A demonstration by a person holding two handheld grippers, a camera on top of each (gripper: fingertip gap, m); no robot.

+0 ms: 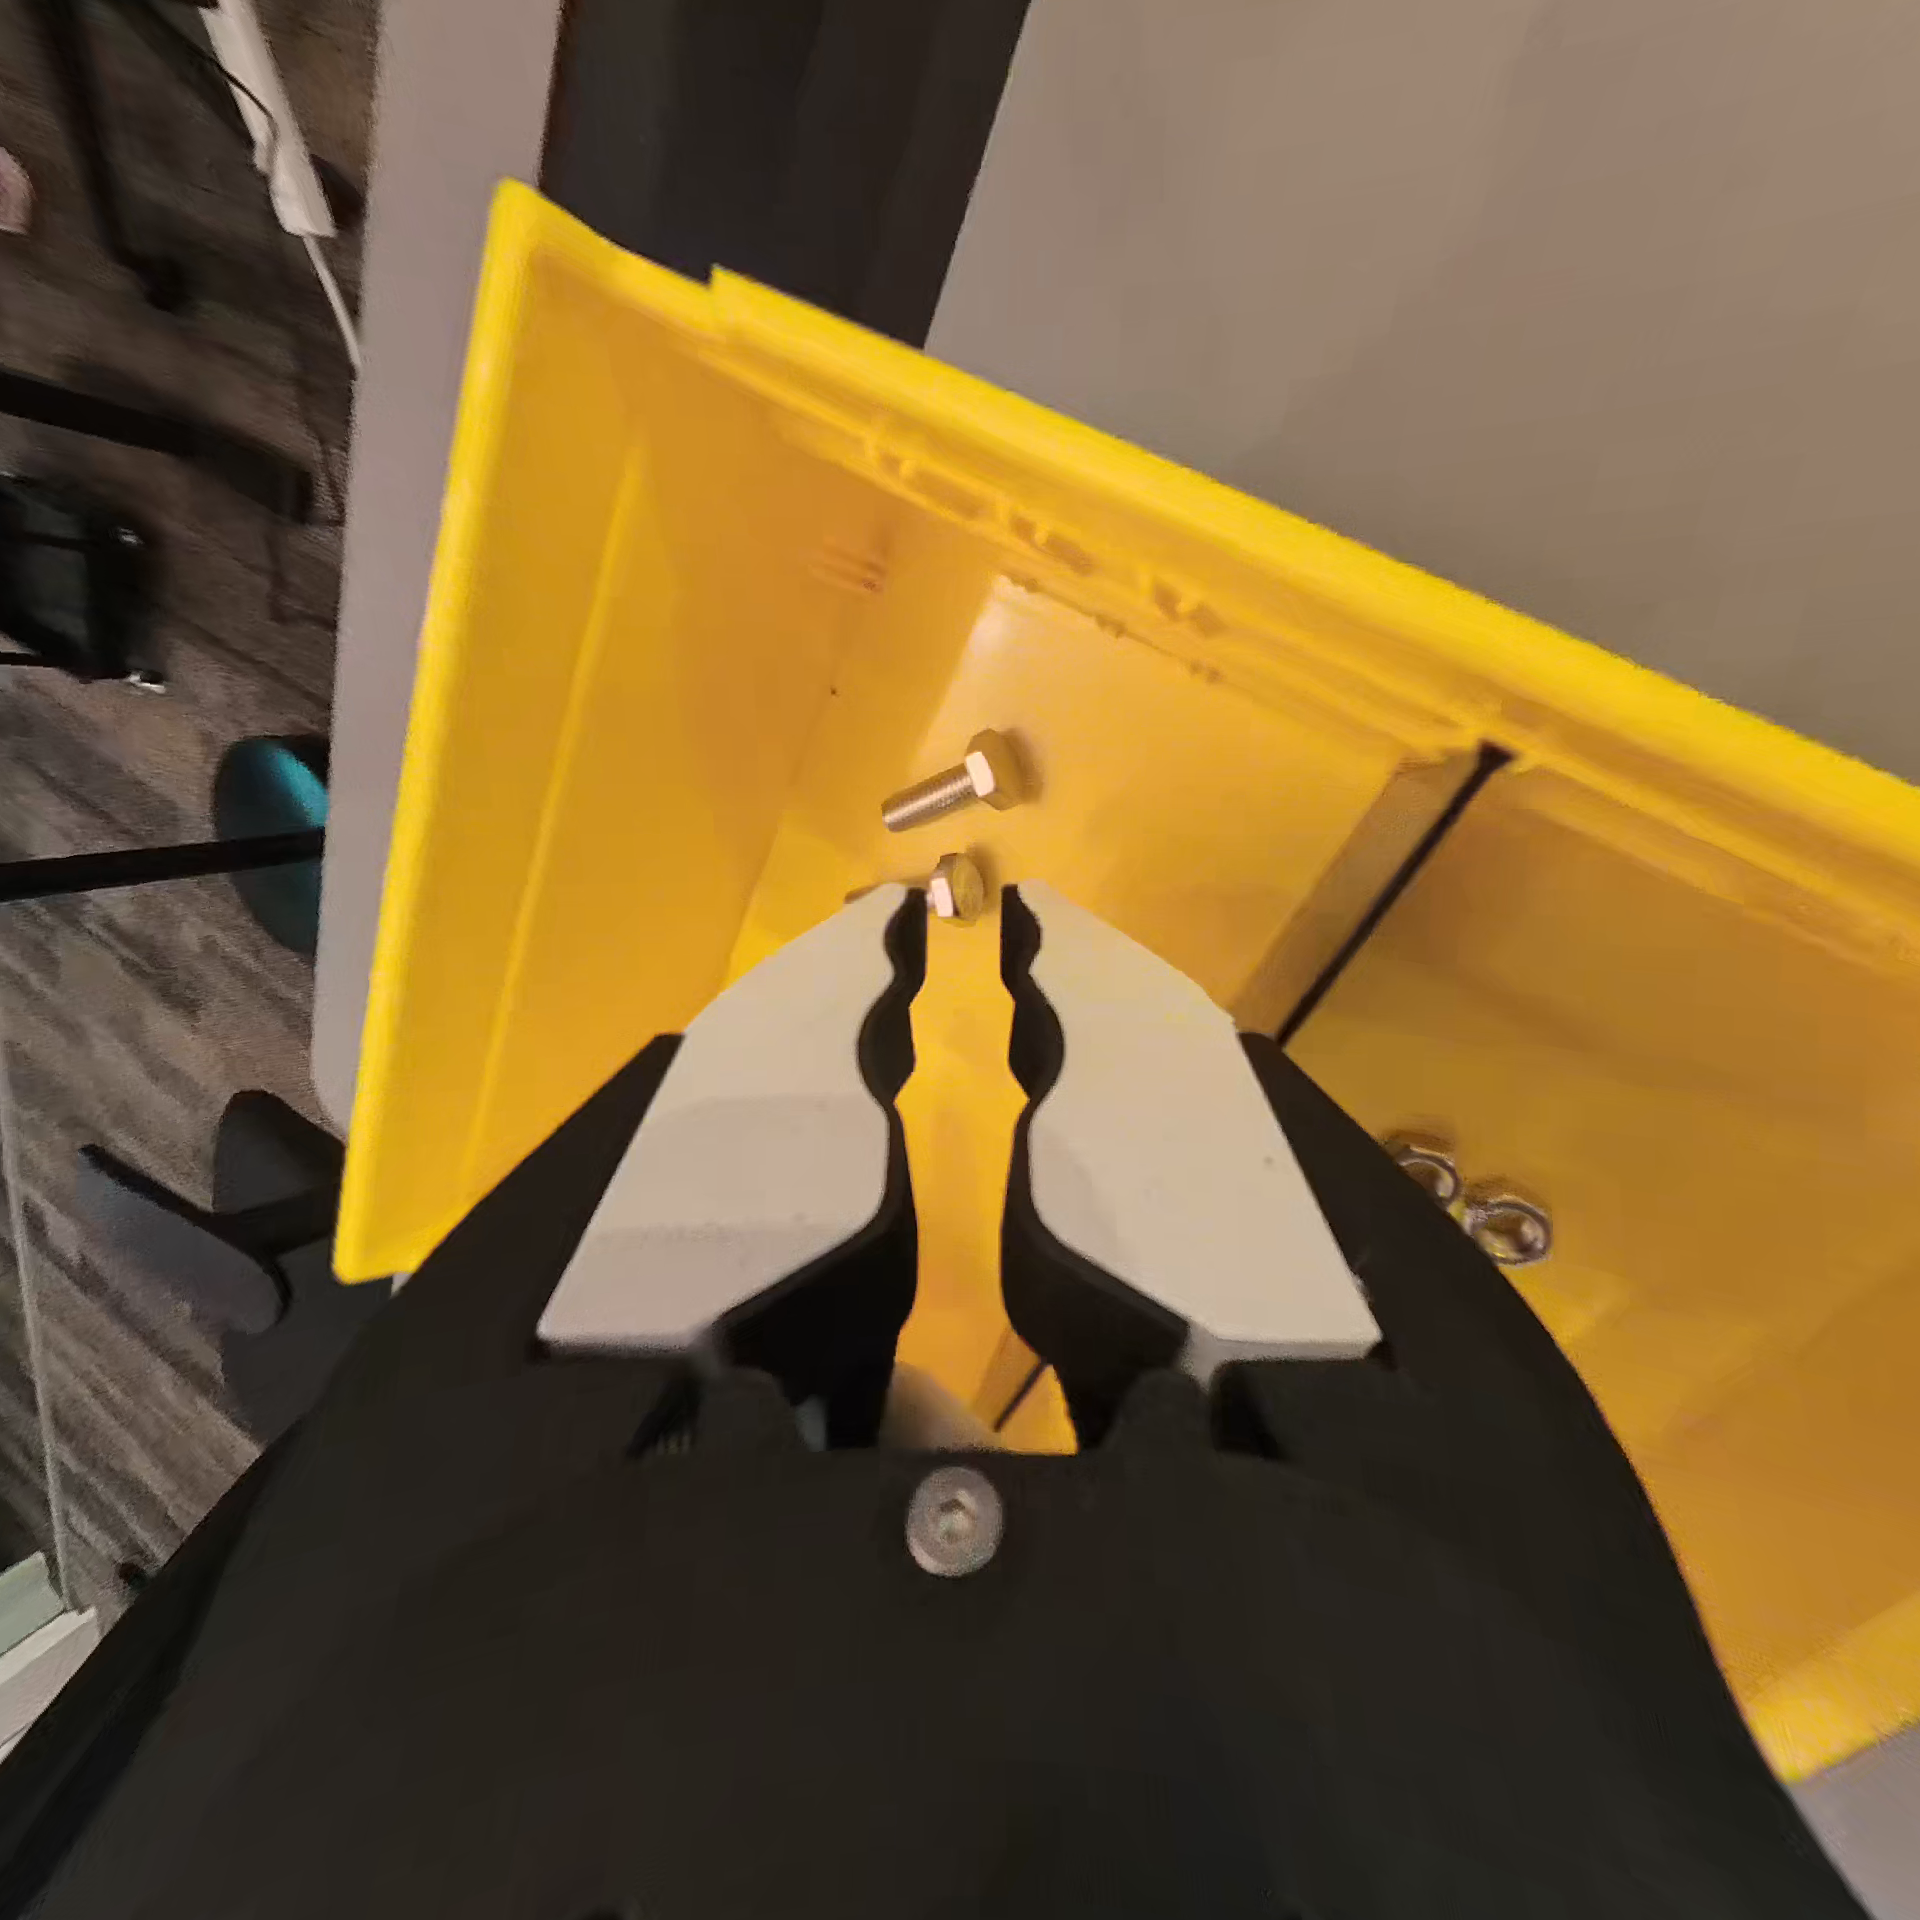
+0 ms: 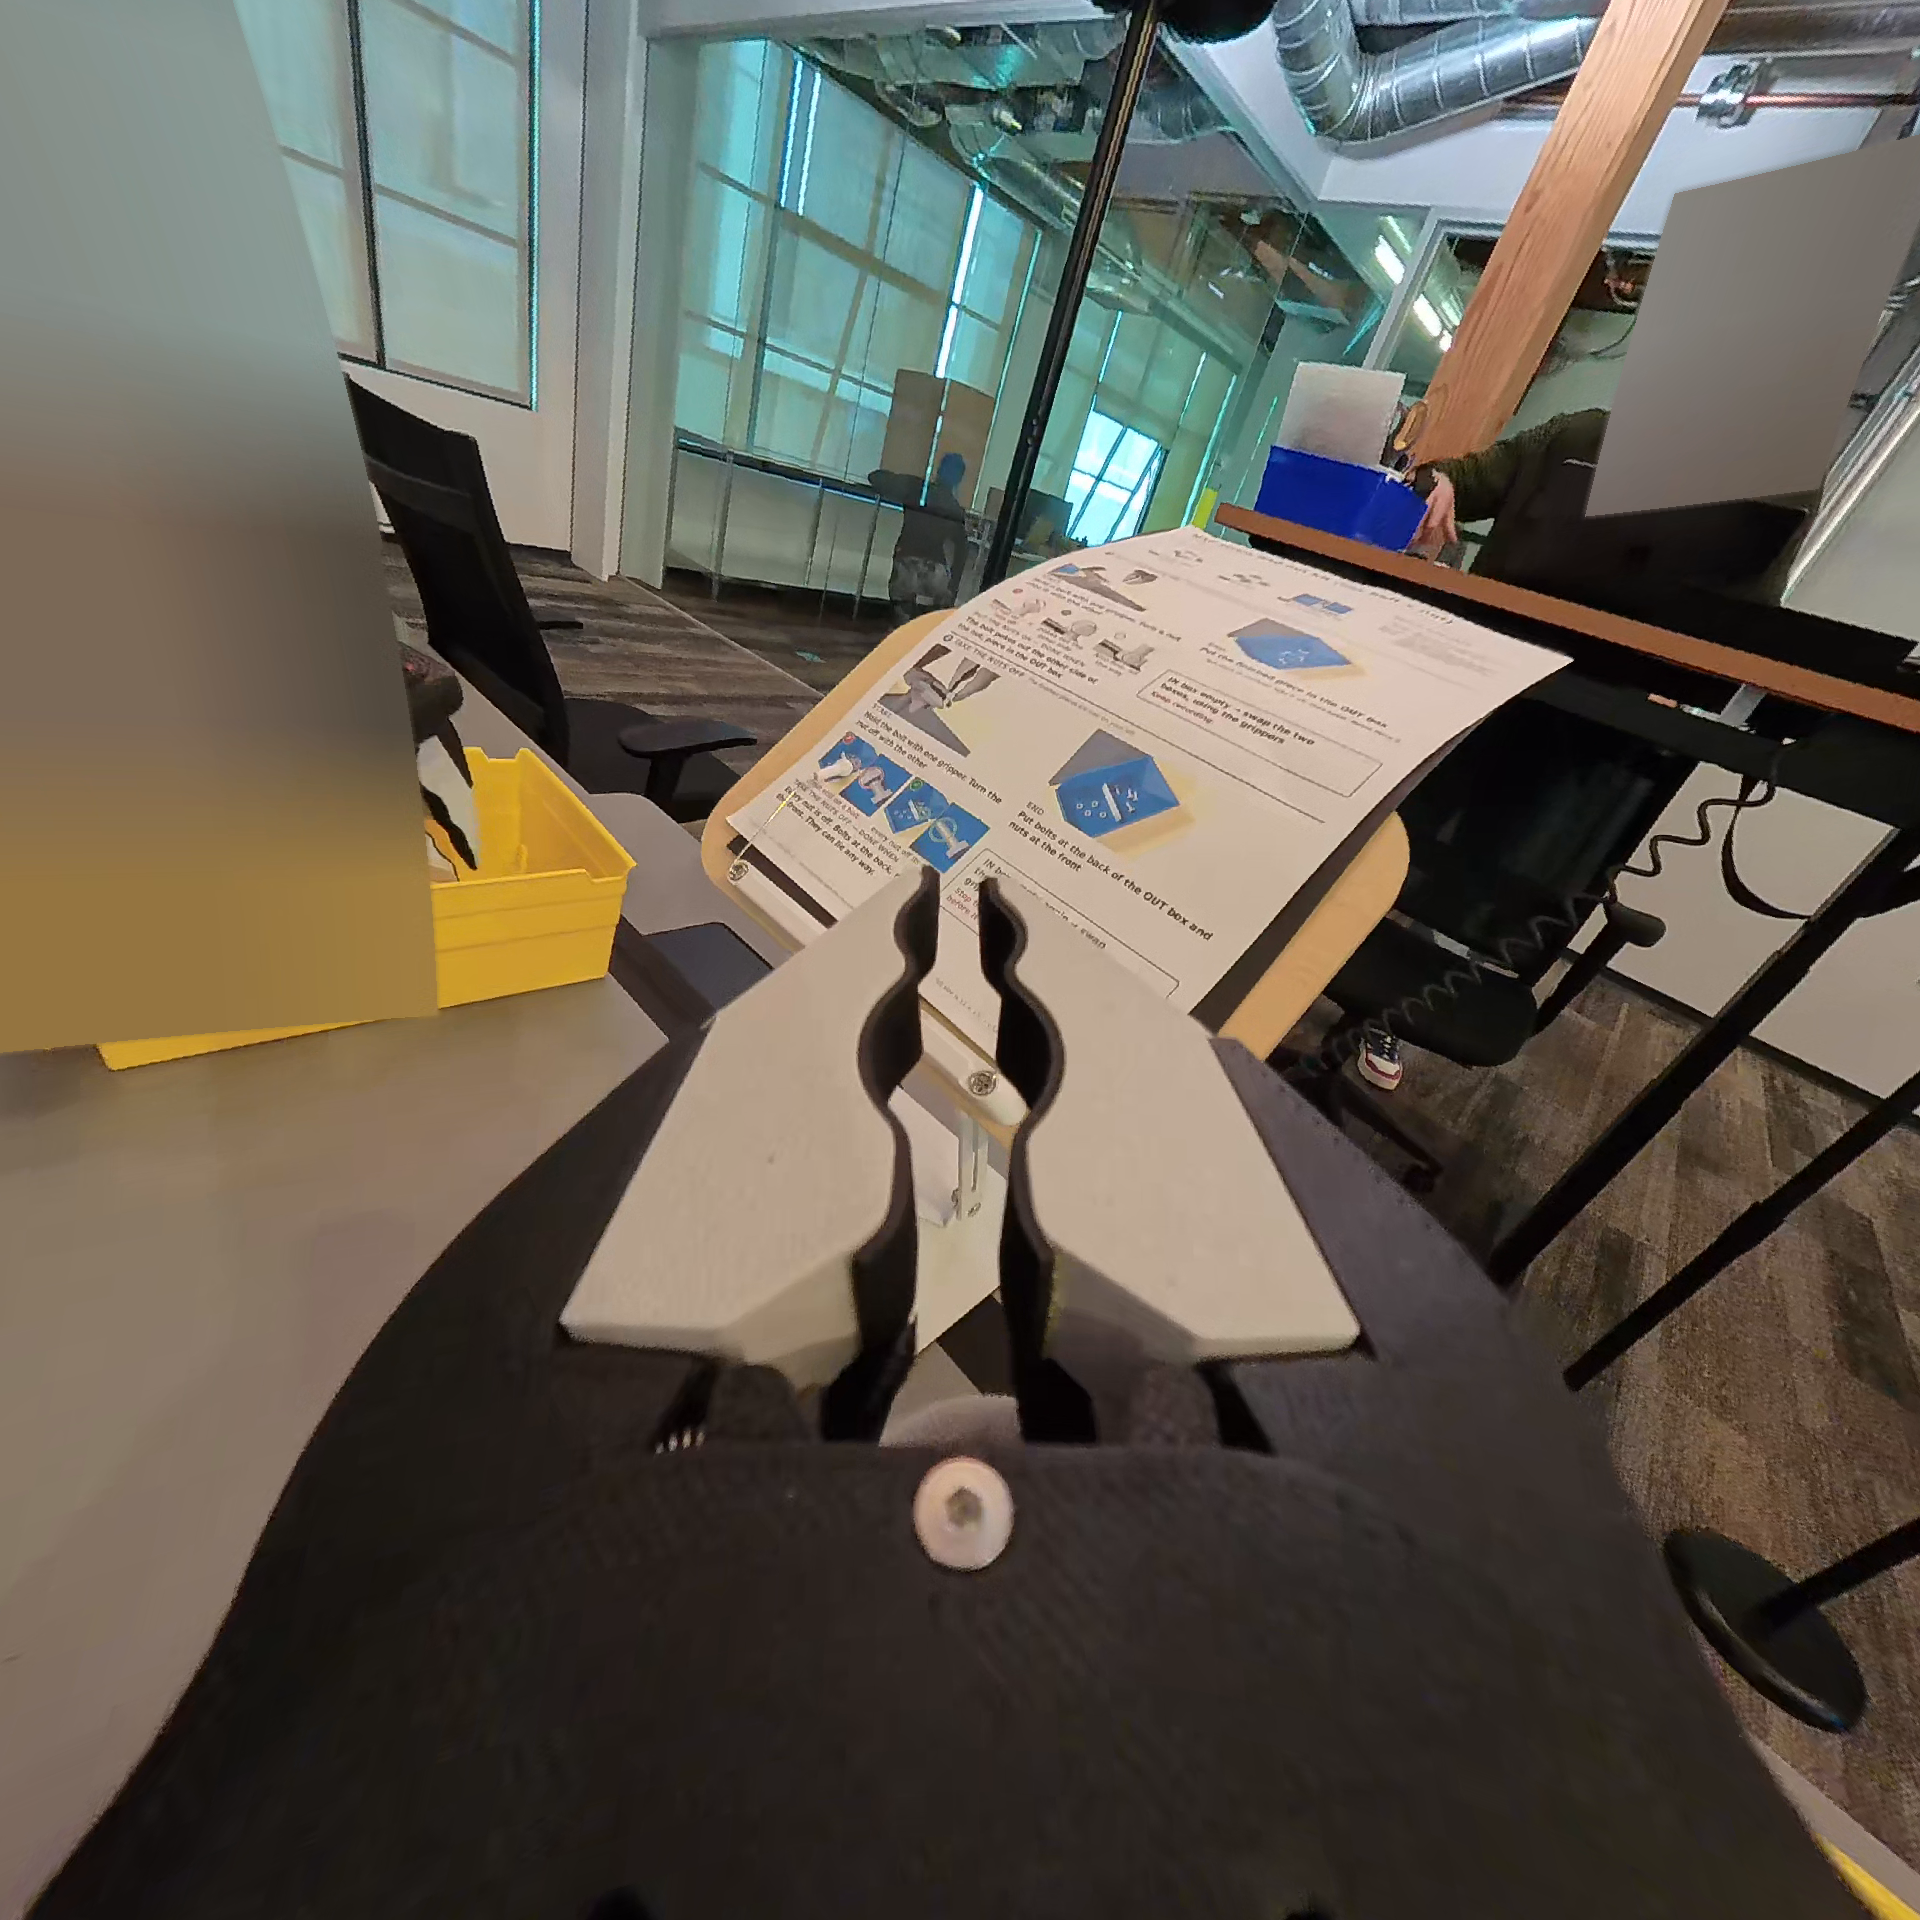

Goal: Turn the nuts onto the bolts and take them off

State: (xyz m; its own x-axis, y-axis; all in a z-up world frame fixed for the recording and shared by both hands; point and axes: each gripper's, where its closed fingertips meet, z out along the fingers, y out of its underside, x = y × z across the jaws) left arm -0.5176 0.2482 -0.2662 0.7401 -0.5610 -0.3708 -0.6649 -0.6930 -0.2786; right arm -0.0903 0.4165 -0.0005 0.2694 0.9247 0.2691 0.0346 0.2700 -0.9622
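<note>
Yellow bin (image 1: 582,727) holds two bolts (image 1: 956,787) near its back wall; nuts (image 1: 1475,1210) lie past the divider (image 1: 1371,894). Left gripper (image 1: 961,902), jaws apart, hangs over the nearer bolt (image 1: 954,891). Right gripper (image 2: 958,883), jaws slightly apart and holding nothing, faces a printed sheet (image 2: 1195,727)

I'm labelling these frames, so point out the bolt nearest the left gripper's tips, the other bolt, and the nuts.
Near bolt (image 1: 958,891): left wrist view, on its hex head.
Far bolt (image 1: 951,792): left wrist view, on its shank.
Nuts (image 1: 1496,1216): left wrist view, on the rightmost nut.
</note>
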